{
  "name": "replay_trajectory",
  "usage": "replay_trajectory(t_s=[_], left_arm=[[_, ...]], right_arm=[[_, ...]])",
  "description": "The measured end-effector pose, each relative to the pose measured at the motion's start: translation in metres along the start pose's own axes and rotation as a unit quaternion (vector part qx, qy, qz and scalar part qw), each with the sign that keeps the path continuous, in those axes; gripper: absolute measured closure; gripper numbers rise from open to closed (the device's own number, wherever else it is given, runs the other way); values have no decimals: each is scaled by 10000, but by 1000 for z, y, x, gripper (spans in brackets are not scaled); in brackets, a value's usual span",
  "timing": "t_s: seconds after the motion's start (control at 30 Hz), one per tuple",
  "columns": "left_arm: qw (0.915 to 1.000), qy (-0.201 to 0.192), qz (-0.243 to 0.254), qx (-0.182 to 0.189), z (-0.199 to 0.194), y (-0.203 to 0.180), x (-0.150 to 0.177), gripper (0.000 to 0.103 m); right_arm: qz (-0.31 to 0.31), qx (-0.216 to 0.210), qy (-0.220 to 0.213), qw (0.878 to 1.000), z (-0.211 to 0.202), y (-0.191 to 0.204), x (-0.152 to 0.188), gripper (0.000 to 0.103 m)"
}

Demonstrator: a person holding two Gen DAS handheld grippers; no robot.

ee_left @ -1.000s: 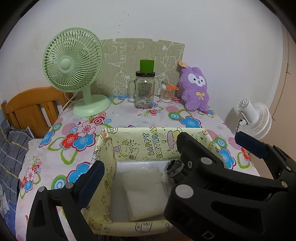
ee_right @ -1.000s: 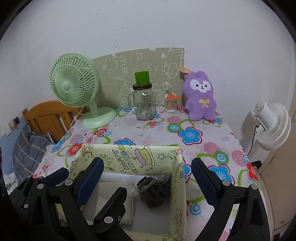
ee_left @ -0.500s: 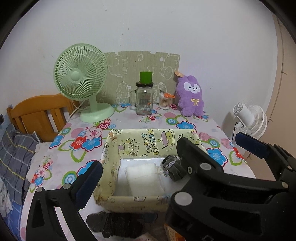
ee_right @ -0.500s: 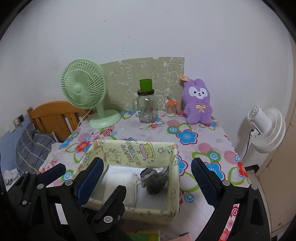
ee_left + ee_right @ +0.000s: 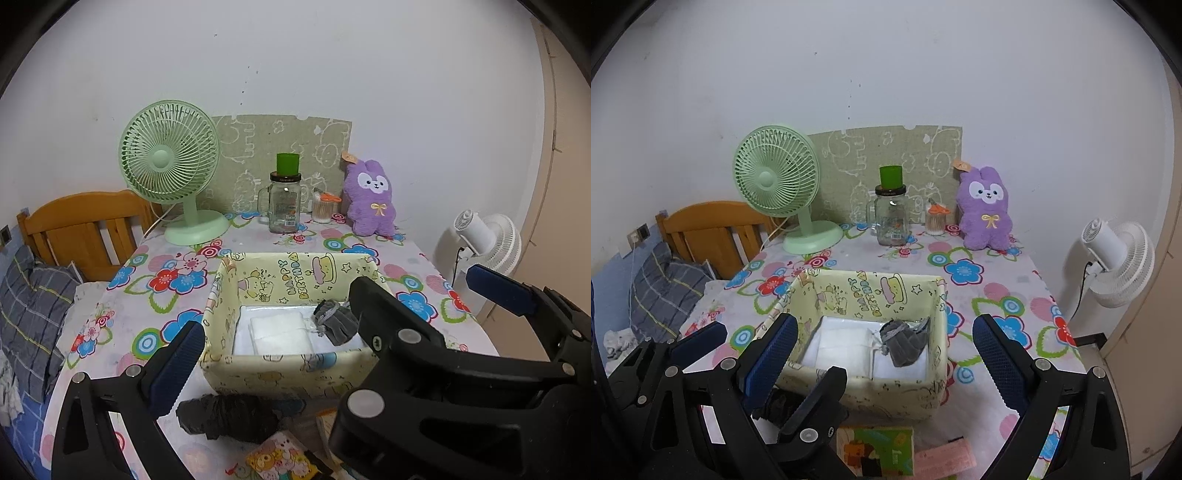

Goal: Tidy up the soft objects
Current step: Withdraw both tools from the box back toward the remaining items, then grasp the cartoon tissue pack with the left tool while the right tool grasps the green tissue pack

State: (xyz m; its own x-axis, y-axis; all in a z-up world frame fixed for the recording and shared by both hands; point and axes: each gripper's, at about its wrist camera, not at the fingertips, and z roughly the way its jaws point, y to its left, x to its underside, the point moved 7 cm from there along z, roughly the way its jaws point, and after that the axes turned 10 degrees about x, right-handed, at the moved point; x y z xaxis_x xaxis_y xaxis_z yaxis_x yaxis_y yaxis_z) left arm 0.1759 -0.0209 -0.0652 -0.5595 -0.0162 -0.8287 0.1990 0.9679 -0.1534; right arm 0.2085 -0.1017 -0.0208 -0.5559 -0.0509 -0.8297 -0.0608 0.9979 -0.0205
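Nearest: both claws are hanging above the front edge of the table [image 5: 993, 295], empty and spread wide. Left claw [image 5: 328, 314] and right claw [image 5: 882, 354] are gripping nothing; each is sitting released, likely so it can close on the next soft item.

Directly under them, a dark crumpled soft bundle [image 5: 229, 415] is lying on the table, touching or just short of the front wall of the fabric box [image 5: 218, 317]; I cannot tell which. Judgement: it is waiting outside the box because it has not yet been sorted. 1 printed card [image 5: 280, 459] and a green booklet [image 5: 879, 448] are lying beside it; these look stiff, so probably not targets.

Inside the box, 2 items are resting on the floor: a folded white cloth [image 5: 280, 330] at left-centre, flat, leaving room; a grey rolled piece [image 5: 334, 321] against the right wall.

Farther back, well apart: green fan [image 5: 170, 173], glass jar [image 5: 284, 203], purple plush [image 5: 369, 199], standing against the wall. The plush is soft, so it may be a later candidate.
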Motion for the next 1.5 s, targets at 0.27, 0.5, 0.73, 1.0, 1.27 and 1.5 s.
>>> replay_trajectory(t_s=[0.27,0.5,0.73,1.0,1.27,1.5], left_arm=[[9999,-47,58,94,-14,-7,9,0],[9997,-117,151,165,-26,-14,20,0],[9997,-24,160,174,-29,-18,38,0],[9997,92,130,172,-27,-20,56,1],[9996,218,131,126,-20,-21,74,1],[9991,379,95,144,-13,-20,85,1]], right_arm=[[-17,107,-47,9999,-17,-2,8,6],[29,90,-51,9999,-31,-4,19,6],[66,28,-25,10000,-39,-6,37,6],[73,-55,30,10000,-39,-6,56,6],[102,-72,109,9999,-34,-7,74,6],[136,-82,260,9995,-26,-9,87,6]])
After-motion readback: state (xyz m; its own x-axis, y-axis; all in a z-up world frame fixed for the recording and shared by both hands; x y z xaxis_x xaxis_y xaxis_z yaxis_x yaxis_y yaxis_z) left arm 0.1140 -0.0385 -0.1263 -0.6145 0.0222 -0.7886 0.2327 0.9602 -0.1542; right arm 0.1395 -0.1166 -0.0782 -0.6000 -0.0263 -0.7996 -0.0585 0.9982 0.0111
